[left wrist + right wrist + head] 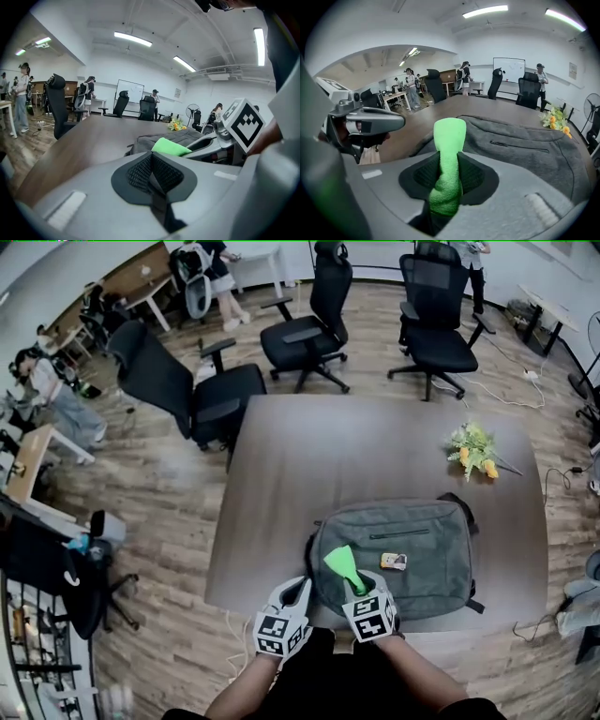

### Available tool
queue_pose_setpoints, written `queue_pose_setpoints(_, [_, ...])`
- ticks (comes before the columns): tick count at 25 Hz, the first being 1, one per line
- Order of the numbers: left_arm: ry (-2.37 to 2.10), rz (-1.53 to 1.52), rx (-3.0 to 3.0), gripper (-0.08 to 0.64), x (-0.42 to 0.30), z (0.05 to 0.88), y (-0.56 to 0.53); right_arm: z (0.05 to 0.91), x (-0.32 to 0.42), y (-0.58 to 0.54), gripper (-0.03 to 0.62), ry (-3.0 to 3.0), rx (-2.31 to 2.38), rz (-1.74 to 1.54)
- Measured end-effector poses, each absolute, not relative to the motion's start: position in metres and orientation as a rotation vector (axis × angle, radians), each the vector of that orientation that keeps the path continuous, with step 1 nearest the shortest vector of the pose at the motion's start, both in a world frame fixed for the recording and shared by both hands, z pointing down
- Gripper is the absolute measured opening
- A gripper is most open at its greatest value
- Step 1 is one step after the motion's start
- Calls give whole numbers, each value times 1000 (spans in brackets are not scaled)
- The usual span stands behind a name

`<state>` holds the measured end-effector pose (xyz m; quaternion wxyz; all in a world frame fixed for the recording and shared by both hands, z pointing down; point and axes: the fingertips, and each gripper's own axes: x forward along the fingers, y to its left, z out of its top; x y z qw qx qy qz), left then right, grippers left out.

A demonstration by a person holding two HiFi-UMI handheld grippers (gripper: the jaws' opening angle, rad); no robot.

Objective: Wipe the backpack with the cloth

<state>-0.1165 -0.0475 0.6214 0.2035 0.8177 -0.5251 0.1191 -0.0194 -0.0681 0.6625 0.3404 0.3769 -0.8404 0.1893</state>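
Backpack (403, 554) lay flat at the table's (309, 456) near edge. The right gripper (359, 587) was clamped on a green cloth (341, 563) over it; the left gripper (296, 594) was closed, empty. Wiping seemed about to start: lower cloth, sweep across.

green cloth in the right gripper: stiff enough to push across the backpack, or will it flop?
Probably floppy: the cloth bunches into a narrow twist where the right gripper pinches it. Only a short free end sticks out, so it may fold over when pressed on the backpack. Its fuzzy nap suggests it is light and drags rather than slides.
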Motion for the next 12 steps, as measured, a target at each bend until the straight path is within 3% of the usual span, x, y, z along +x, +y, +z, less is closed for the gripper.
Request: queue_pose_setpoints(12, [-1465, 378, 2231, 20, -136, 635, -36, 685, -68, -41, 106, -2211, 829, 560])
